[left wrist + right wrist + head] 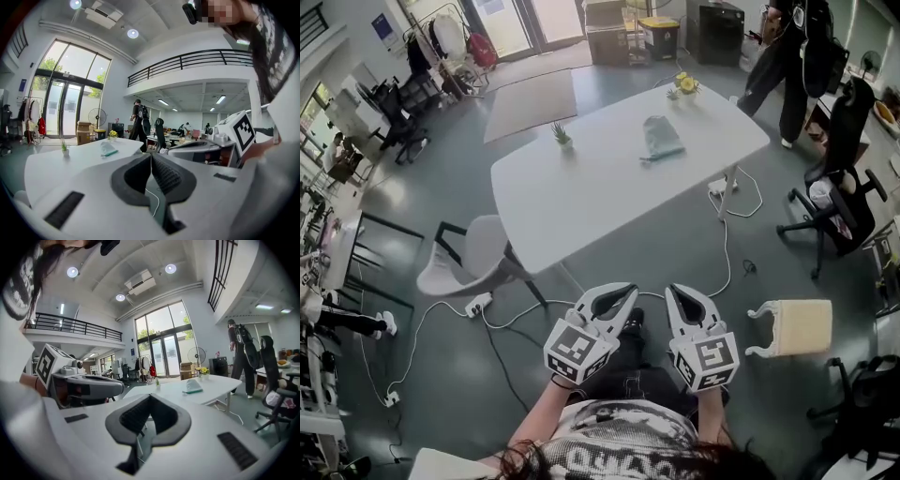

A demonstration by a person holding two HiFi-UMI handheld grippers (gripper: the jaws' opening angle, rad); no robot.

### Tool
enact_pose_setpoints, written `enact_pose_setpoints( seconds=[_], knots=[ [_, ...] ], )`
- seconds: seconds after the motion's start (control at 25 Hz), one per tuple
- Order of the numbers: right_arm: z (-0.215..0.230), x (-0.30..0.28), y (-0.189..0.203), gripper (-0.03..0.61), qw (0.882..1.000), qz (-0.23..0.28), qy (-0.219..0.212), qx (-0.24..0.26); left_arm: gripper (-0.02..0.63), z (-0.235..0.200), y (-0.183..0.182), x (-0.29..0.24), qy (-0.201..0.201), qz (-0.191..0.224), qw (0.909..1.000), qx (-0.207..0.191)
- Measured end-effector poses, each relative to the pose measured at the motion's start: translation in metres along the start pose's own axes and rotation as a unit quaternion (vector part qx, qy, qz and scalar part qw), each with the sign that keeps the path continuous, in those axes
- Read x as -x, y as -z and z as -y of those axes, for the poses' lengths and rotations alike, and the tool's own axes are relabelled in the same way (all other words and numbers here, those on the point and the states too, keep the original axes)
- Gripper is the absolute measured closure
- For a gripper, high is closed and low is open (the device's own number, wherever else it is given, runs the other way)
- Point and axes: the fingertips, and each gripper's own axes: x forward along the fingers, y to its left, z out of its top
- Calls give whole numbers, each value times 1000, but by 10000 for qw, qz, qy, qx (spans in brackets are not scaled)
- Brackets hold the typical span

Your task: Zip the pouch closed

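L gripper (617, 292) and R gripper (682, 292), both pressed together on nothing, are held side by side short of the white table's (581, 192) near edge. The pouch (661, 138) lies well ahead, toward the table's far right corner, long axis approx. near-to-far. R gripper looks marginally nearer. Pouch contents can't be told.

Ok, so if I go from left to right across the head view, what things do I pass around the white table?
grey chair → little potted plant → pouch → black office chair
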Motion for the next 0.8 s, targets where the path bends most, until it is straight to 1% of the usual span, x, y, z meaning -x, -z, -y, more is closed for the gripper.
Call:
enact_pose_setpoints(
  seconds=[0.24,0.44,0.6,0.8],
  knots=[
    [12,-17,0,581,9999,-44,-108,8,600,-13,4,-16,-64,-77,9999,54],
    [40,-42,-3,580,9999,-122,-26,5,600,-36,-2,-49,15,-63,10000,75],
    [70,-73,-17,580,9999,-128,60,27,600,-63,-9,-84,119,-51,9999,74],
    [112,-121,-35,580,9995,-221,195,85,600,-111,-22,-141,267,-89,9996,99]
  ],
)
